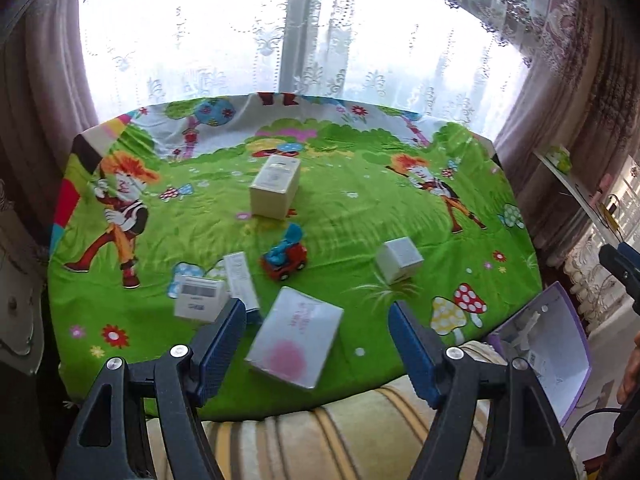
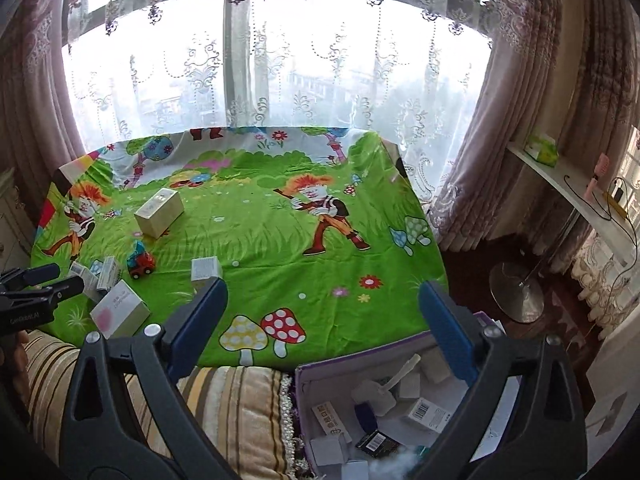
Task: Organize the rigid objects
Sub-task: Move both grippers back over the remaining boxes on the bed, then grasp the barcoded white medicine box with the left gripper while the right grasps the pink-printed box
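Several boxes lie on the green cartoon cloth (image 1: 340,216). A white box with a pink spot (image 1: 296,336) lies nearest, below and between my open left gripper's (image 1: 318,322) fingers. A barcode box (image 1: 198,304), a slim white box (image 1: 242,280), a red and blue toy car (image 1: 285,258), a small white cube box (image 1: 398,260) and a cream box (image 1: 276,186) lie further out. My right gripper (image 2: 322,306) is open and empty above a purple-rimmed bin (image 2: 400,412) holding several small boxes.
A striped cushion (image 2: 224,404) lies along the cloth's near edge. The bin also shows in the left wrist view (image 1: 548,352). A window with lace curtains is behind. A white shelf (image 2: 568,188) and a lamp base (image 2: 516,292) stand at the right.
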Available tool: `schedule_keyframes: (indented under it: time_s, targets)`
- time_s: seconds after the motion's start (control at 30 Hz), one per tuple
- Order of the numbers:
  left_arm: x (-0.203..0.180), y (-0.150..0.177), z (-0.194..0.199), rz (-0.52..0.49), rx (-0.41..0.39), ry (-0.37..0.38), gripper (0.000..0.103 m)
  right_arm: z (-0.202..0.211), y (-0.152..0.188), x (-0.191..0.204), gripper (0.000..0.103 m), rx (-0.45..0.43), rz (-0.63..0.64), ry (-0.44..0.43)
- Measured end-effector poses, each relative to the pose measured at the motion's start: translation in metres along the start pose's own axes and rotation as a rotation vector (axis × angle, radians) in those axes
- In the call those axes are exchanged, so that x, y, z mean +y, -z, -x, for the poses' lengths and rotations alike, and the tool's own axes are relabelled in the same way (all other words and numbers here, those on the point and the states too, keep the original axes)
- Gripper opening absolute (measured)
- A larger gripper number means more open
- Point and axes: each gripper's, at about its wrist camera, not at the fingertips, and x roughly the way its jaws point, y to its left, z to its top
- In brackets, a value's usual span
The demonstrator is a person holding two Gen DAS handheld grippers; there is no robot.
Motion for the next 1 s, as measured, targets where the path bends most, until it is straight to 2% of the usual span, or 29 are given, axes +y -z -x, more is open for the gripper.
schedule_keyframes:
  time_s: [0.1,0.2,0.37,0.47,0.7,0.83,0.9,1.0]
  targets:
    - [0.028,-0.001,-0.001,0.03,0.01,-0.03,0.074,-0.002,0.0,0.02,0.098,-0.007,0.018,-0.078]
    - [0.052,0.0,-0.007,0.052,0.039,-0.051,0.074,-0.012,-0.001,0.043,0.098,0.045,0.029,-0.157]
    - [0.08,0.001,-0.028,0.092,0.11,-0.036,0.074,-0.022,0.005,0.091,0.098,0.134,0.102,-0.313]
    - [0.086,0.002,-0.041,0.098,0.14,-0.034,0.074,-0.032,0.012,0.12,0.098,0.197,0.162,-0.362]
    - [0.087,0.007,-0.064,0.077,0.183,-0.034,0.074,-0.065,0.032,0.175,0.098,0.319,0.392,-0.46]
    - [0.088,0.008,-0.073,0.067,0.196,-0.037,0.07,-0.085,0.041,0.199,0.098,0.379,0.518,-0.468]
    - [0.088,0.007,-0.077,0.066,0.203,-0.03,0.065,-0.09,0.043,0.209,0.098,0.389,0.572,-0.501]
    - [0.09,0.008,-0.081,0.067,0.21,-0.032,0.051,-0.104,0.045,0.219,0.098,0.417,0.607,-0.539]
